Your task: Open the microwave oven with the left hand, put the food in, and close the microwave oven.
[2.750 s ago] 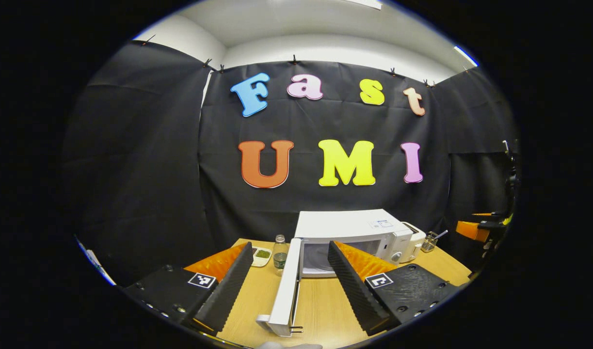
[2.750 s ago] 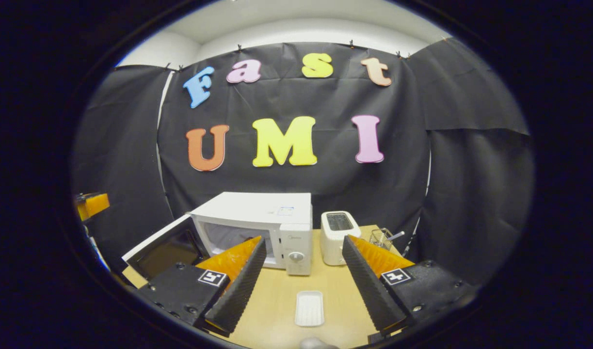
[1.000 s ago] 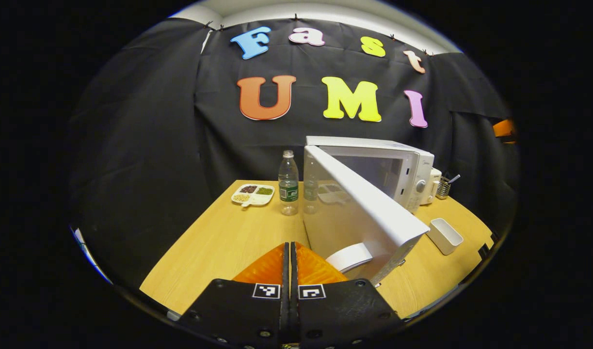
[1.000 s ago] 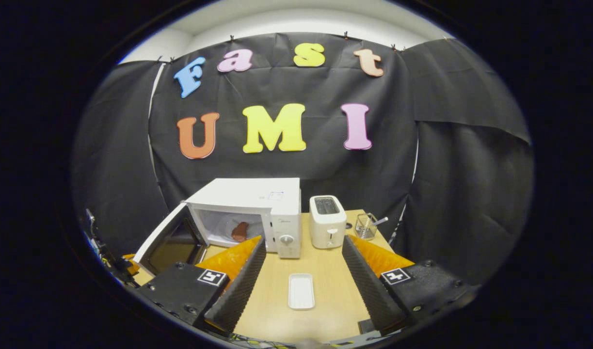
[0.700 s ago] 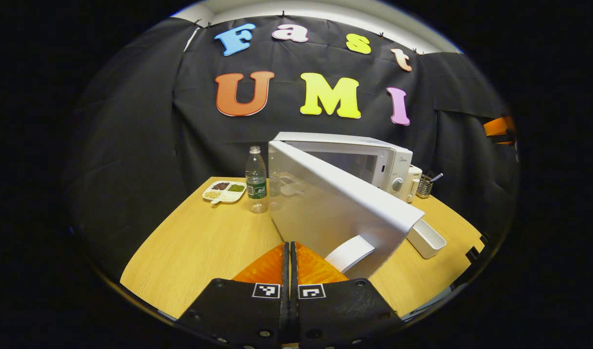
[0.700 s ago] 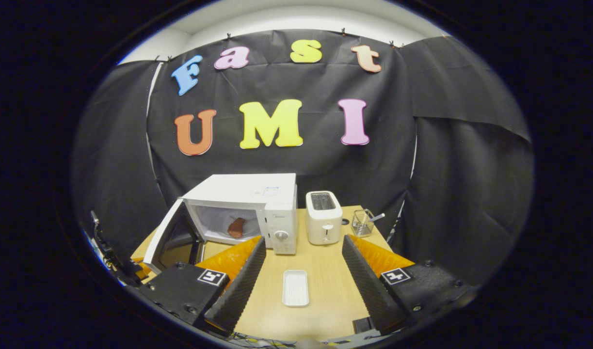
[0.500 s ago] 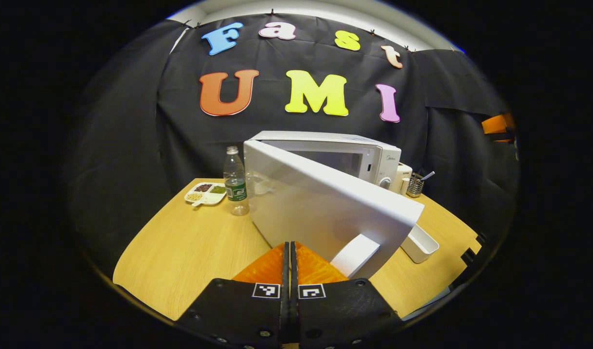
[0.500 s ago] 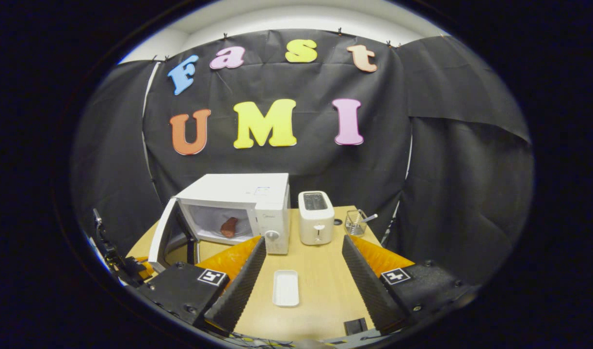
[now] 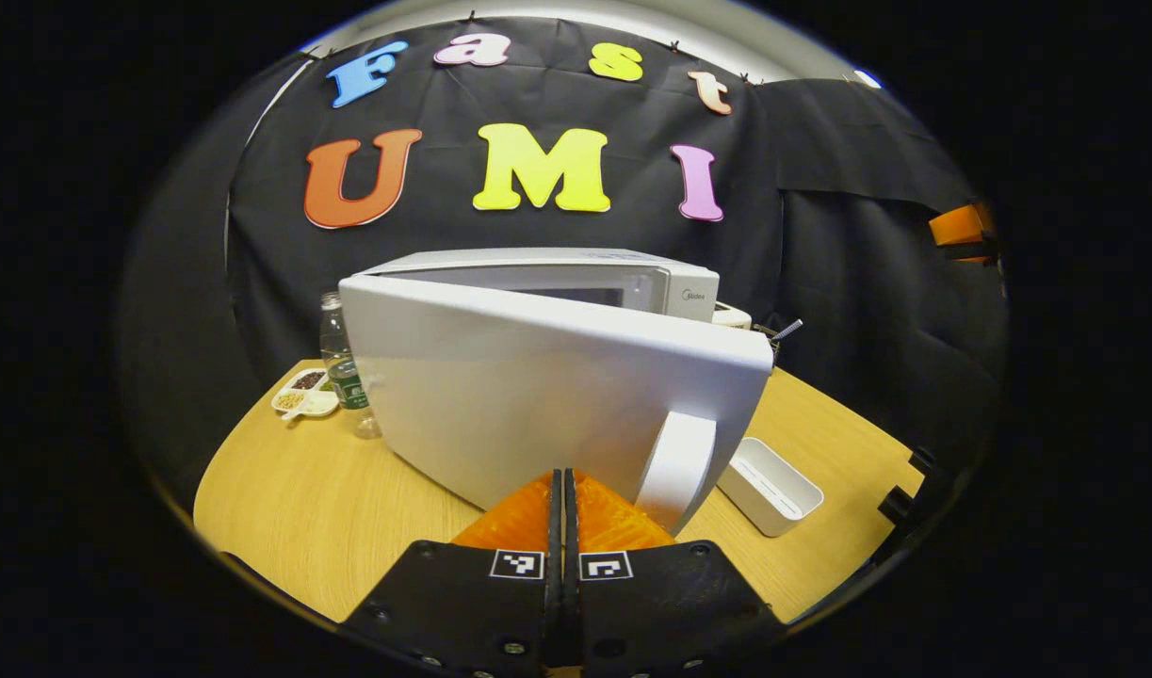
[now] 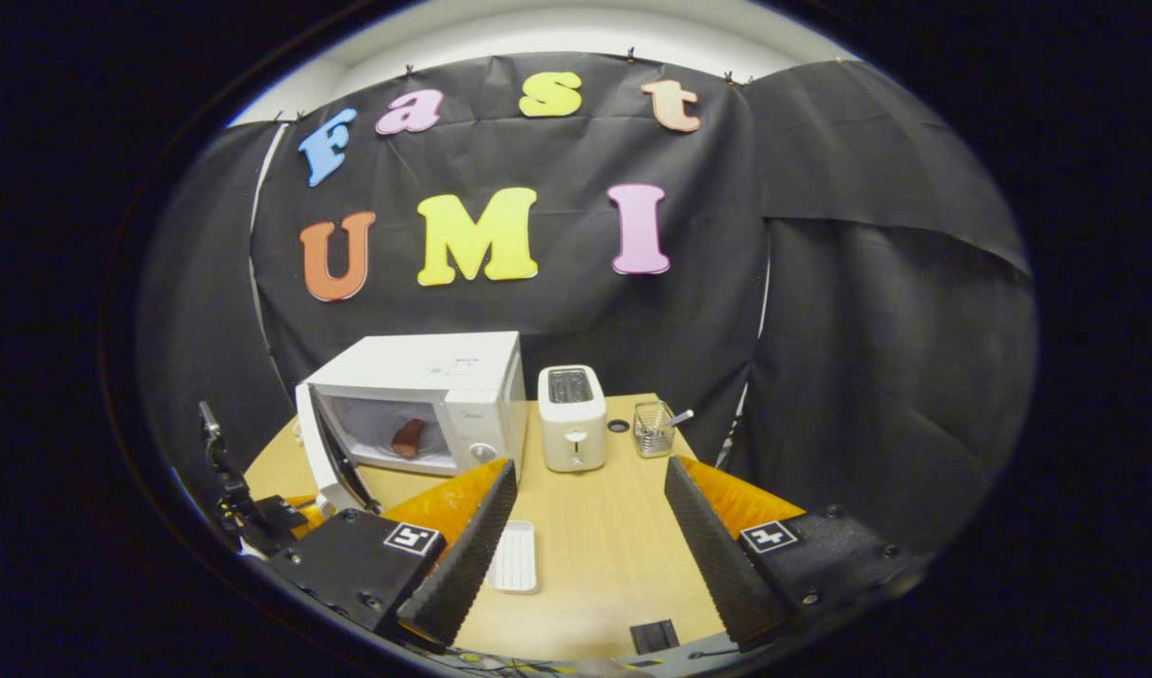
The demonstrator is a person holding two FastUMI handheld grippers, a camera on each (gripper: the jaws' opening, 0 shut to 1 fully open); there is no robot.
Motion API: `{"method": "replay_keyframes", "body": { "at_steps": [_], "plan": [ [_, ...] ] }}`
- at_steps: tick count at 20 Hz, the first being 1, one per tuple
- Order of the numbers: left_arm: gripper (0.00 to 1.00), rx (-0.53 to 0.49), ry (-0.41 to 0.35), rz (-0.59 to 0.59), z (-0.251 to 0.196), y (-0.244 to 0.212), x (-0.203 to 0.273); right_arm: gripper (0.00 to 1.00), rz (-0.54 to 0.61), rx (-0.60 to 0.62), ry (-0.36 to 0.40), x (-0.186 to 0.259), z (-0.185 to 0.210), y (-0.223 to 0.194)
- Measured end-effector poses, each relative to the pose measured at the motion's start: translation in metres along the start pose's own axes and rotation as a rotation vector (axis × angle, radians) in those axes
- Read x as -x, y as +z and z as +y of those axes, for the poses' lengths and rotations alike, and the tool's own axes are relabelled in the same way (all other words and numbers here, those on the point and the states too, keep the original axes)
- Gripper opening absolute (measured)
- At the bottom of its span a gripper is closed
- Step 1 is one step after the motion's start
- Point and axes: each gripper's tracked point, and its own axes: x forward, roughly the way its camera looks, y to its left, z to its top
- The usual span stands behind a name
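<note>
Microwave oven (image 9: 547, 282) sits on wooden bench (image 9: 331, 508), back toward black cloth wall. Its door (image 9: 538, 395) is partly open, swung out at an angle, hinged on its left side; white handle (image 9: 674, 466) runs vertical near door's free edge. Left gripper (image 9: 563, 494) is low in left gripper view, jaws pressed together w/ nothing between them, tips right at door's outer face just left of handle; can't tell if actually touching.

In right gripper view, microwave oven (image 10: 425, 395) is at left-center of bench (image 10: 594, 556), door (image 10: 321, 452) ajar, cavity visible. Food (image 10: 408, 438), a reddish-brown piece, lies inside cavity on its floor. Right gripper (image 10: 585, 527) is held back from bench items, jaws spread wide, empty. Left gripper's body shows at far left edge there, dark w/ an orange bit, beside door.

Other stuff: white toaster (image 10: 572, 419) just right of microwave; wire holder w/ utensil (image 10: 653, 428) right of toaster. Small white rectangular tray (image 10: 514, 556) lies on bench in front of microwave, partly behind right gripper's left finger; same tray (image 9: 769, 485) sits right of door in left gripper view. Clear water bottle (image 9: 342, 372) stands left of microwave, w/ a divided snack plate (image 9: 304, 397) just beside it, further left.
</note>
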Motion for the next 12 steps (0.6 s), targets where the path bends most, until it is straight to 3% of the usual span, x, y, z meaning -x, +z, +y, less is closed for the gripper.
{"method": "replay_keyframes", "body": {
  "at_steps": [12],
  "plan": [
    [0.0,-0.001,-0.035,0.002,-0.027,0.023,-0.08,1.0,0.012,-0.027,-0.04,-0.019,-0.026,0.008]
  ]
}}
